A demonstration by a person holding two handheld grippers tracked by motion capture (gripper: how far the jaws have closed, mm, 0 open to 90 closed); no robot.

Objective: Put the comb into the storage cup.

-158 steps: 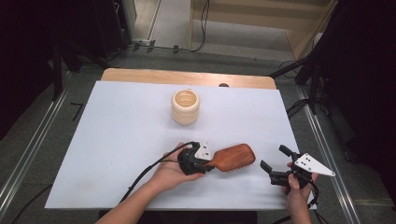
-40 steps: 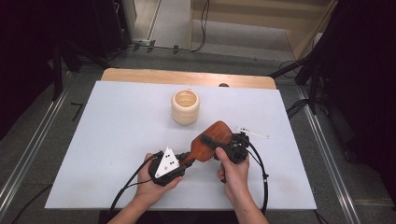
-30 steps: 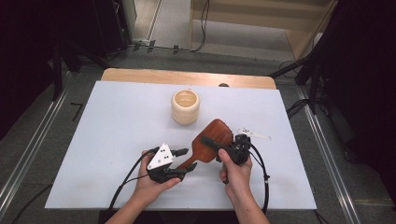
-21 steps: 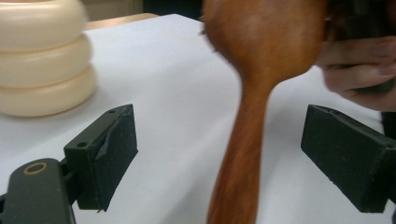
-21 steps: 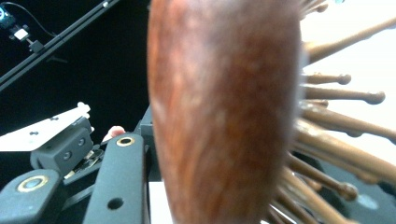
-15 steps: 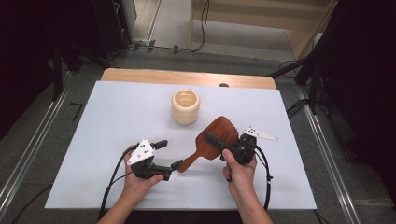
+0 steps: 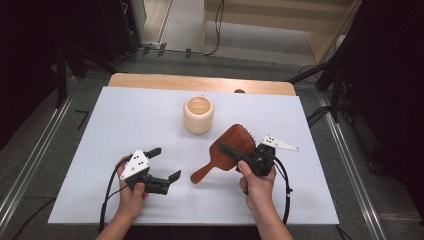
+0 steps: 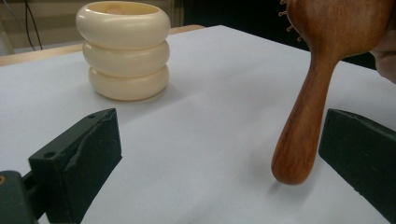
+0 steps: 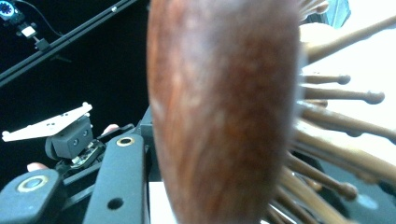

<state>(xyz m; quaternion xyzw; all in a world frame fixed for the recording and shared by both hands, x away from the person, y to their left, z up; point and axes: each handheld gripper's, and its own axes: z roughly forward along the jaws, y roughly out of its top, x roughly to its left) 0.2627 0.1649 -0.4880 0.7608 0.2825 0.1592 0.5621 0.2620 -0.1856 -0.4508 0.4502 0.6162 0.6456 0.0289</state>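
Note:
A brown wooden hairbrush is clamped by its head in my right gripper, which is shut on it. The brush slopes down, with its handle end near or on the white table. In the right gripper view the brush's back and wooden bristles stand beside one black finger. My left gripper is open to the left of the handle; its jaws have just been opening, and nothing sits between them. In the left gripper view the handle hangs just ahead of the gripper.
A cream ribbed cup stands upright at the middle back of the white table, also ahead in the left gripper view. Cables trail from both grippers toward the front edge. A wooden strip borders the far side.
The left gripper let go of the brush handle, opened wide and drew back to the left. The right gripper kept its hold on the brush head and barely moved.

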